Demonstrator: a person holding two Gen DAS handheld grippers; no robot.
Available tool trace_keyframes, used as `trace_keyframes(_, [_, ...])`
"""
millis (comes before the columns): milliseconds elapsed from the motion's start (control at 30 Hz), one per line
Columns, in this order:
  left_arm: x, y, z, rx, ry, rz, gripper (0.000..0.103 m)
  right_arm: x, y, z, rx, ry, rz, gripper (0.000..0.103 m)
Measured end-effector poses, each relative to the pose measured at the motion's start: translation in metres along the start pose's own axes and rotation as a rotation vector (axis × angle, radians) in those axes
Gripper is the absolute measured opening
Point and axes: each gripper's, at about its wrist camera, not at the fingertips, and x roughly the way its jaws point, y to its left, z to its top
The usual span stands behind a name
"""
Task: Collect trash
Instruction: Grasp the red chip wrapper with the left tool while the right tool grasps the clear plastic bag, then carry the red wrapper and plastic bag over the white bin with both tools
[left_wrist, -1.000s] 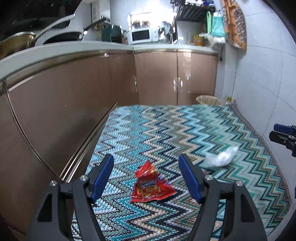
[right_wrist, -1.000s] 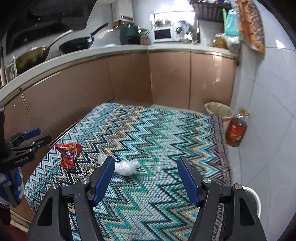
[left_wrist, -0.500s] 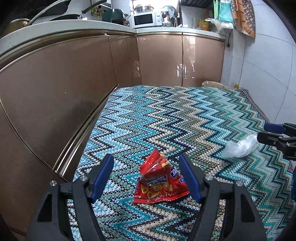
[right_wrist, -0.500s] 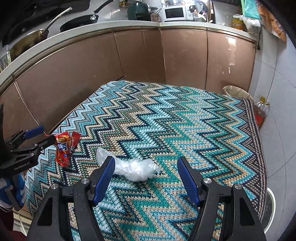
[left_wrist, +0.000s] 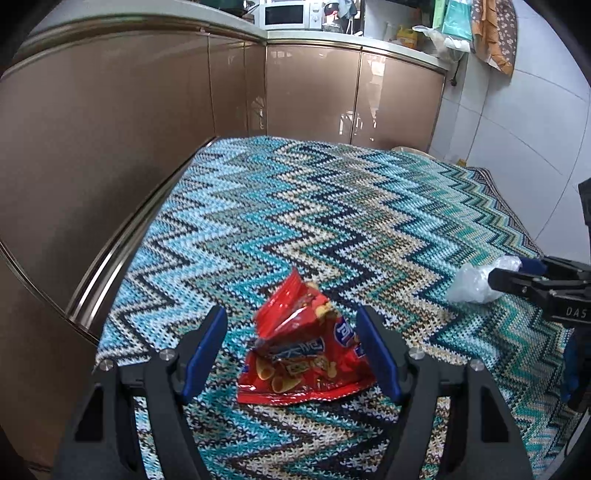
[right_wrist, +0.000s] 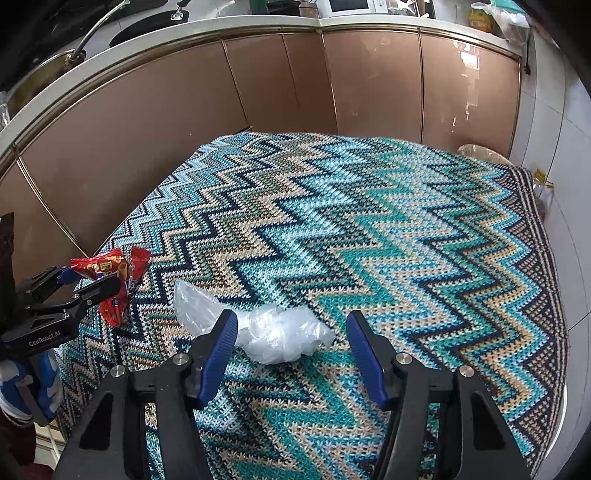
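A crumpled red snack bag (left_wrist: 303, 354) lies on the zigzag rug (left_wrist: 332, 221), near the cabinet side. My left gripper (left_wrist: 291, 315) stands open low over it, one blue finger on each side, pads not pressing. To its right lies a clear crumpled plastic bag (right_wrist: 280, 332), with my right gripper (right_wrist: 291, 319) straddling it. Its jaws are closing, and the plastic sits between them with a gap left on the right side. In the right wrist view the left gripper (right_wrist: 85, 280) shows around the red snack bag (right_wrist: 114, 266). The left wrist view shows the right gripper (left_wrist: 517, 275) at the plastic bag (left_wrist: 469, 286).
Brown cabinet fronts (left_wrist: 110, 129) curve along the rug's left and far sides. A lined waste bin (right_wrist: 480, 152) stands in the far right corner, with an oil bottle (right_wrist: 543, 188) next to it by the white tiled wall (left_wrist: 535, 129).
Both grippers have come down and forward, so each piece of trash now sits between its fingers. The right gripper's jaws have narrowed a little.
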Motion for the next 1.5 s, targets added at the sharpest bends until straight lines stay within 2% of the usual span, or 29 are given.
trace_keyframes(133, [0.004, 0.006, -0.003, -0.033, 0.012, -0.057, 0.069, 0.004, -0.001, -0.001, 0.007, 0.012, 0.021, 0.049])
trace_keyframes(233, [0.006, 0.009, -0.004, -0.056, 0.023, -0.105, 0.062, 0.004, -0.003, -0.001, 0.022, 0.009, 0.035, 0.044])
trace_keyframes(300, [0.007, 0.011, -0.004, -0.073, 0.026, -0.121, 0.061, 0.002, -0.003, 0.001, 0.027, 0.004, 0.041, 0.040])
trace_keyframes(367, [0.006, 0.012, -0.004, -0.078, 0.023, -0.125, 0.058, 0.001, 0.000, 0.002, 0.017, 0.003, 0.046, 0.032])
trace_keyframes(467, [0.005, 0.014, -0.006, -0.084, 0.025, -0.125, 0.046, 0.002, 0.006, 0.000, -0.008, 0.011, 0.045, 0.026])
trace_keyframes(500, [0.004, 0.014, -0.006, -0.086, 0.028, -0.123, 0.042, 0.002, 0.008, 0.000, -0.015, 0.011, 0.044, 0.026])
trace_keyframes(633, [-0.003, 0.013, -0.009, -0.080, 0.021, -0.113, 0.038, -0.002, 0.015, -0.002, -0.043, 0.001, 0.043, 0.022])
trace_keyframes(933, [-0.046, -0.009, 0.002, -0.025, -0.049, -0.103, 0.036, -0.051, 0.020, -0.011, -0.053, -0.106, 0.057, 0.021])
trace_keyframes(1067, [-0.066, -0.046, 0.015, 0.046, -0.083, -0.145, 0.036, -0.089, 0.007, -0.021, -0.027, -0.176, 0.036, 0.021])
trace_keyframes(1233, [-0.080, -0.118, 0.035, 0.166, -0.098, -0.258, 0.036, -0.144, -0.031, -0.042, 0.018, -0.261, -0.060, 0.021])
trace_keyframes(1500, [-0.076, -0.273, 0.056, 0.401, -0.079, -0.474, 0.036, -0.217, -0.128, -0.093, 0.146, -0.300, -0.319, 0.021])
